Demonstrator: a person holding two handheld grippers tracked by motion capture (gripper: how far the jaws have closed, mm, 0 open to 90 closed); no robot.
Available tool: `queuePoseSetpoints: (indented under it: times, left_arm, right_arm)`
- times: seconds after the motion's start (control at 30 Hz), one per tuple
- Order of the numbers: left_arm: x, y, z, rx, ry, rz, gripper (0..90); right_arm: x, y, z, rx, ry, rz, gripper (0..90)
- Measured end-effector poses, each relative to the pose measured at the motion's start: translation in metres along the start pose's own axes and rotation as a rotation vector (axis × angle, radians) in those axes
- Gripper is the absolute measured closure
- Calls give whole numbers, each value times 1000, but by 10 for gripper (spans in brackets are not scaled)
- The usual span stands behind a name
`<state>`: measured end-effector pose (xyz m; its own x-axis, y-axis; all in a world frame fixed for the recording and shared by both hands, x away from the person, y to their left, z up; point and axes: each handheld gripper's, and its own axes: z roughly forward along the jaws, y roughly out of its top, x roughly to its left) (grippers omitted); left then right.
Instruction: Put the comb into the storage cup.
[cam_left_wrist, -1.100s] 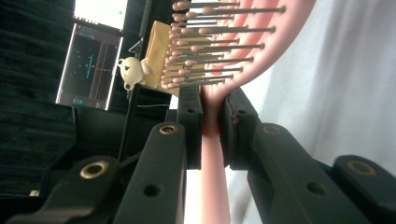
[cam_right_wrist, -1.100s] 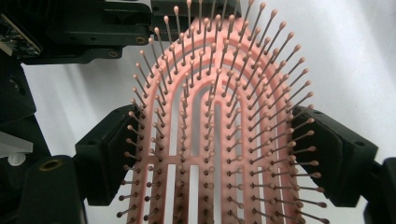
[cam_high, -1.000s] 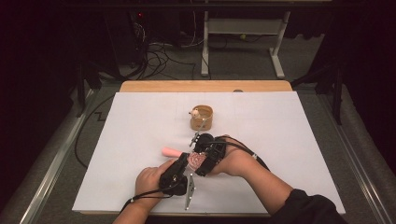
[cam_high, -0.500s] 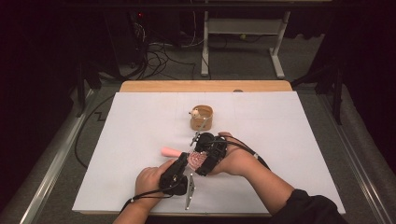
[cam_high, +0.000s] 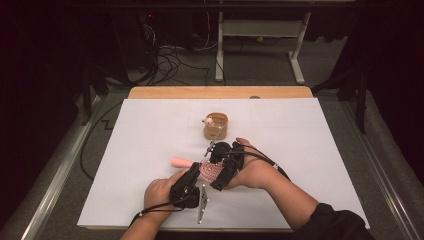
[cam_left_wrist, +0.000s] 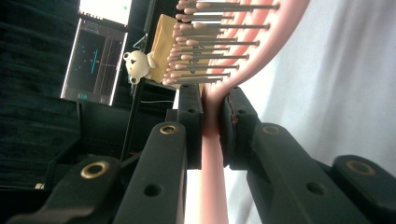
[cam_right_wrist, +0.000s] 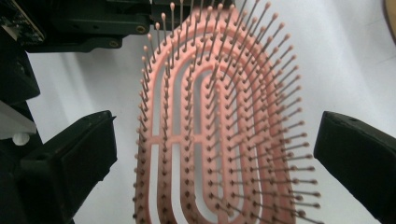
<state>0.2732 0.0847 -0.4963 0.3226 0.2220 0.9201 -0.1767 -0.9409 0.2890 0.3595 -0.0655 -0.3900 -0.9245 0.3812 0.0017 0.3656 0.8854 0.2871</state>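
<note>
A pink hairbrush (cam_high: 207, 170) is held just above the white desk (cam_high: 310, 150), near the front and in the middle. The left tool (cam_left_wrist: 212, 121) squeezes the thin pink neck of the brush tight between its two black jaws. In the left gripper view the pins of the brush stick out to the left. The right tool (cam_right_wrist: 215, 154) is wide apart, with one black jaw on each side of the brush head, and neither jaw touches it. Its jaws have just been opening, with the brush head between them. A small brown cup (cam_high: 216, 126) stands farther back on the desk, apart from the brush. A little white bear (cam_high: 209, 120) sits at its rim.
</note>
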Motion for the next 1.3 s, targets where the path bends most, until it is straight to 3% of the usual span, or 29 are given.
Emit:
queuePoseSetpoints:
  times: [0.6, 1.1, 1.3]
  left_arm:
    - [2, -4, 2, 29, 21, -5, 807]
    - [9, -11, 2, 34, 19, -86, 807]
    - [10, -11, 2, 34, 19, -97, 807]
  right_arm:
    - [-2, -16, -12, 16, -16, -1, 1]
    - [-11, -41, -17, 10, -25, 12, 1]
    - [-18, -52, -13, 31, -30, 30, 3]
